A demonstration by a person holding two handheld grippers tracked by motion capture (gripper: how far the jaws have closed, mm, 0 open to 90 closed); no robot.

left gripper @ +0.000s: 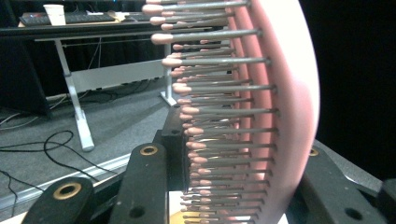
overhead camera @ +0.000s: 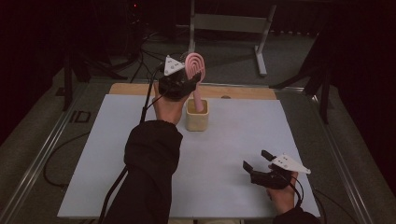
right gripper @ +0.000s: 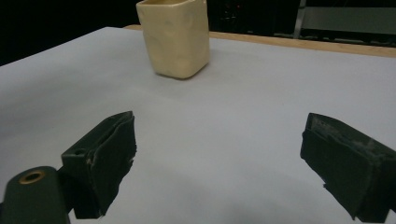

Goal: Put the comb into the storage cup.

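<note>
A pink hairbrush (overhead camera: 195,65) stands upright with its handle down inside a cream square cup (overhead camera: 196,119) at the back middle of the table. My left gripper (overhead camera: 188,82) is shut on the brush just below its head. In the left gripper view the brush's head (left gripper: 280,93) sits between the jaws, with the grey bristles pointing left. My right gripper (overhead camera: 255,158) rests low over the front right of the table, open and with nothing in it. In the right gripper view (right gripper: 219,158) the cup (right gripper: 175,37) stands farther off, up and to the left.
A white sheet (overhead camera: 233,140) covers the table, with a wooden strip (overhead camera: 243,92) along the back edge. Behind the table are a grey metal stand (overhead camera: 229,23) and cables (overhead camera: 135,60) on the floor. A desk with a paper cup (left gripper: 55,14) stands far off.
</note>
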